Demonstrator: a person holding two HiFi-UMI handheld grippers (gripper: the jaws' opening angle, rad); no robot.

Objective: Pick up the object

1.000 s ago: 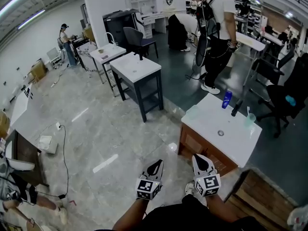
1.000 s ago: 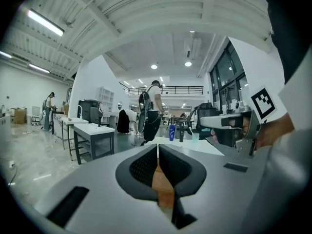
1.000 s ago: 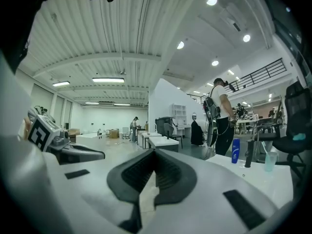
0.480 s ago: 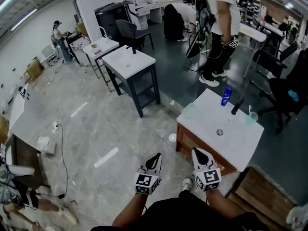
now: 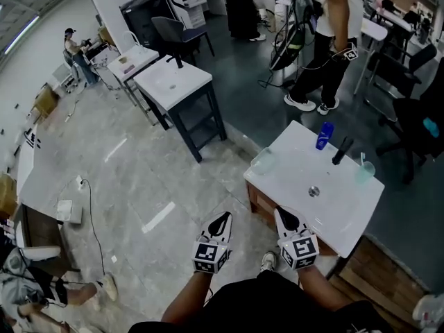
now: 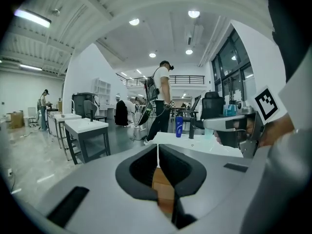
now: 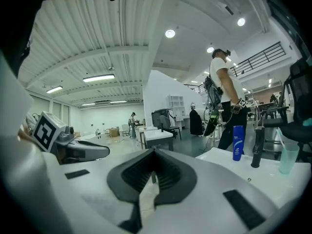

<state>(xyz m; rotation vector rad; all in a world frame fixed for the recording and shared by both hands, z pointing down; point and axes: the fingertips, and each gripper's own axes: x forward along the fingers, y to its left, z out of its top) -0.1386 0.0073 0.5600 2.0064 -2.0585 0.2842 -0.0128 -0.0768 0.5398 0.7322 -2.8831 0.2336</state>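
Approach step: nothing is gripped yet. In the head view the left gripper [image 5: 222,219] and right gripper [image 5: 283,215] sit at lower centre. Both have their fingers pressed together with nothing between them, as the 2 gripper views confirm. The likely object, a blue bottle [image 5: 324,135], stands upright right of centre, on the white table [image 5: 288,186], just beside a black tap [image 5: 341,150] and near a clear cup [image 5: 365,171]. Next, I judge, 1 gripper must reach across the table, spread its fingers and line up around the bottle.

The left gripper [image 5: 223,218] and right gripper [image 5: 284,214] have closed in on the white basin counter [image 5: 291,175], now just ahead.
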